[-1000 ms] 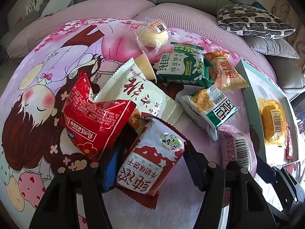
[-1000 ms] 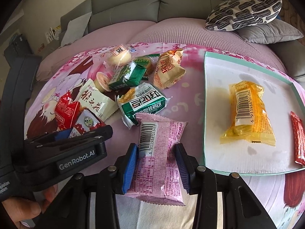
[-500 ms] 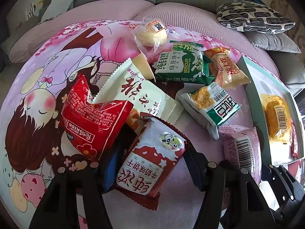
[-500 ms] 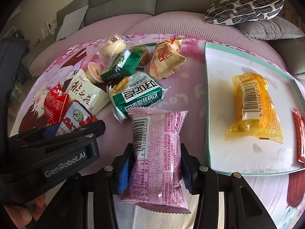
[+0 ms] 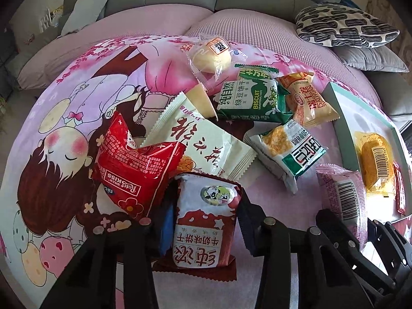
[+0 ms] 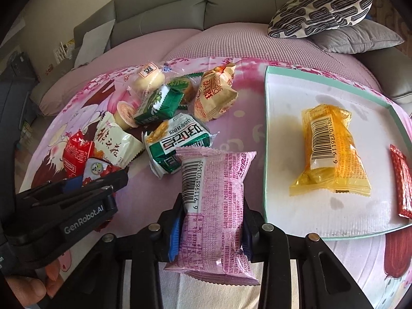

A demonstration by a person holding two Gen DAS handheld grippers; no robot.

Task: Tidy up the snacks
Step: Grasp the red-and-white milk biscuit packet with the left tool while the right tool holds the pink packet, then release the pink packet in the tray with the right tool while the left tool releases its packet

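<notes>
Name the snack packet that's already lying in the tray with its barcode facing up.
The yellow packet: it lies inside the white tray, barcode up. The pink packet also shows a barcode, but sits outside the tray.

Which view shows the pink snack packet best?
The right wrist view: the pink snack packet sits centred between the right gripper's pads, barcode up. The left wrist view catches only part of it at the right edge.
</notes>
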